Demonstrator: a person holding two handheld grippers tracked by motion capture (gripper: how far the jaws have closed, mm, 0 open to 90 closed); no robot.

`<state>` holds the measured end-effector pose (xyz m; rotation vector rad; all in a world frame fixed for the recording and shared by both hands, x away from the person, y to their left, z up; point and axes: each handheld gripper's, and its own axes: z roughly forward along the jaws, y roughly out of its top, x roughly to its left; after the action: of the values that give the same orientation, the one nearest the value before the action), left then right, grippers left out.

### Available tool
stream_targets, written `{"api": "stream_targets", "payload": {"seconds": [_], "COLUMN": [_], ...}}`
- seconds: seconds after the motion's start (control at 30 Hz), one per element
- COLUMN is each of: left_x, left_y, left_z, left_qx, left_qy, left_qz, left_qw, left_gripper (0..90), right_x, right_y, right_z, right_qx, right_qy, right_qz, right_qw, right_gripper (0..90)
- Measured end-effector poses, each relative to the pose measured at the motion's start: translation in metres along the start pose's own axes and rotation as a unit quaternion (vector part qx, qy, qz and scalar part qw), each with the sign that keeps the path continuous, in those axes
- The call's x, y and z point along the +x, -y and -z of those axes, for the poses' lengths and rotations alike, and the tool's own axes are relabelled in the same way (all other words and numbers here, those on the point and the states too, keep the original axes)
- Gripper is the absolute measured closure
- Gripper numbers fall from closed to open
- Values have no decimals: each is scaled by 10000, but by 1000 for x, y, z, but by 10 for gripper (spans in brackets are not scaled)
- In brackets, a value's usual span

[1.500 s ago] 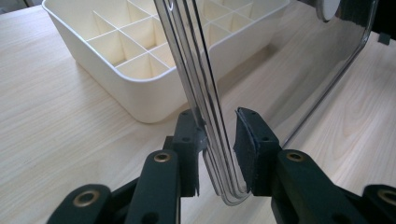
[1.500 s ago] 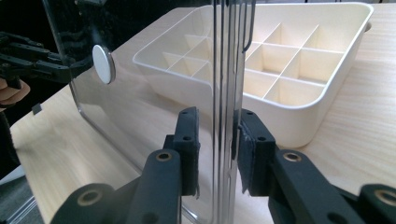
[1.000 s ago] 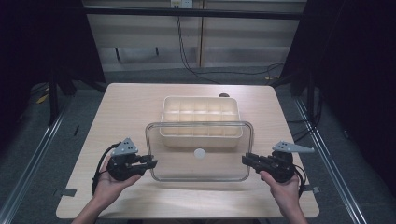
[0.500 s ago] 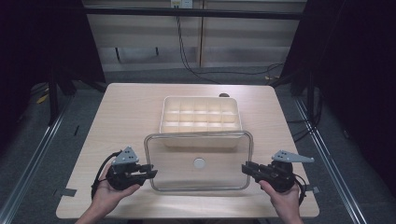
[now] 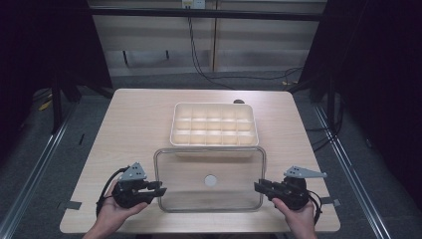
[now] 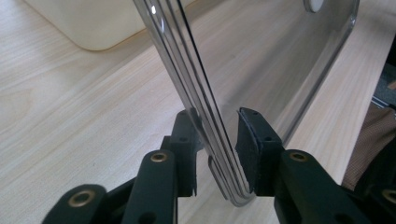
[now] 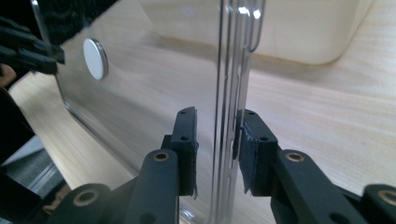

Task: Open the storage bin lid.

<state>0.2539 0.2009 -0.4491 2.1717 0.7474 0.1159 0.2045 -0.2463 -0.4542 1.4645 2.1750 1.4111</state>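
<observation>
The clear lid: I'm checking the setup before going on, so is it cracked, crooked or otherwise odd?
Nothing stands out. The clear lid looks whole and lies square with the divided tray behind it. The left gripper and right gripper straddle its opposite rims.

The right hand-held gripper (image 7: 215, 151) has its two black jaws on each side of the clear lid's (image 7: 140, 107) edge, with small gaps; a white round knob (image 7: 95, 59) sits on the lid; a cream box (image 7: 299, 28) rests on the wooden worktop (image 7: 327, 107) behind.

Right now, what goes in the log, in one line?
lid: on table, near side of tray | left hand-held gripper: open around lid edge | right hand-held gripper: open around lid edge
</observation>
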Motion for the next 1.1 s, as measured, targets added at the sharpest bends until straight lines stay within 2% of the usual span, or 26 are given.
{"api": "stream_targets", "payload": {"seconds": [0.23, 0.37, 0.6, 0.7, 1.1], "left_x": [1, 1, 2, 1, 7], "left_y": [2, 3, 4, 6, 9], "left_z": [-5, -9, -13, -12, -21], "left_qx": [29, 154, 153, 230, 306], "left_qy": [-4, -49, 40, 94, 275], "left_qz": [28, -19, 37, 18, 234], "left_qw": [10000, 9999, 9999, 9997, 9989], "left_gripper": [651, 621, 602, 596, 567], "right_x": [-4, -6, -8, -8, -11], "right_y": [4, 4, 7, 8, 14], "right_z": [-9, -11, -15, -16, -22], "right_qx": [150, 180, 233, 254, 471], "right_qy": [58, 44, 50, 98, 99], "right_qz": [-61, -95, -120, -95, -207], "right_qw": [9999, 9998, 9996, 9996, 9986], "right_gripper": [685, 676, 648, 628, 575]}}
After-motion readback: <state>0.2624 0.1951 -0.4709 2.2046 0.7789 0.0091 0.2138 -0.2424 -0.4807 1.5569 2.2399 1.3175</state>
